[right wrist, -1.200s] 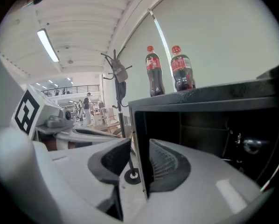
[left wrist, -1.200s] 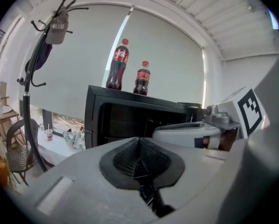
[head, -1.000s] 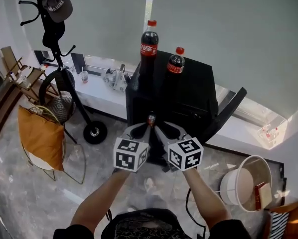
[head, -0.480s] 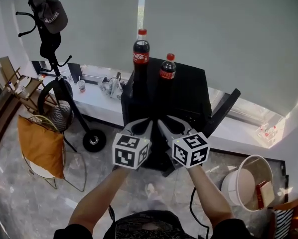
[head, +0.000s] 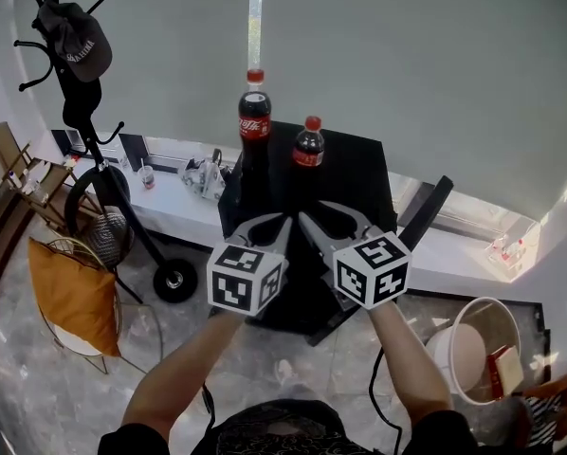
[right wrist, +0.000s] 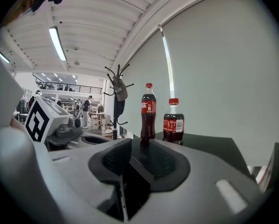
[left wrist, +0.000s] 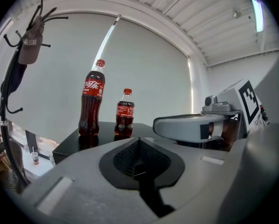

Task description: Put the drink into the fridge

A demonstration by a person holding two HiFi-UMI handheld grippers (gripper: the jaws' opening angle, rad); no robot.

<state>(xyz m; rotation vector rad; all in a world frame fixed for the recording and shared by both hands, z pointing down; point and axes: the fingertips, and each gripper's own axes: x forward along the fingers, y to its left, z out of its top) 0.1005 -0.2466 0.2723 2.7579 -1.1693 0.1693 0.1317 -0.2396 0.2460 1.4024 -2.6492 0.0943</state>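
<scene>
Two cola bottles stand on a black fridge (head: 359, 173): a tall one (head: 254, 112) (left wrist: 92, 101) (right wrist: 148, 111) and a short one (head: 308, 145) (left wrist: 125, 113) (right wrist: 173, 120) to its right. My left gripper (head: 285, 218) (left wrist: 139, 139) hangs in front of the fridge, short of the bottles, with its jaws shut and nothing in them. Close beside it my right gripper (head: 302, 216) (right wrist: 137, 143) stands a little open; its jaws have just been opening slightly and hold nothing. A black panel (head: 426, 218), seemingly the fridge door, slants out at the right.
A coat stand (head: 84, 150) with a cap stands at the left, above a chair with an orange cushion (head: 70, 292). A low white ledge (head: 174, 202) runs along the wall behind the fridge. A white bucket (head: 473, 349) sits on the floor at the right.
Both grippers have risen side by side in front of the fridge, closer to the bottles' level. A small red-capped thing seen between their tips a second ago no longer shows.
</scene>
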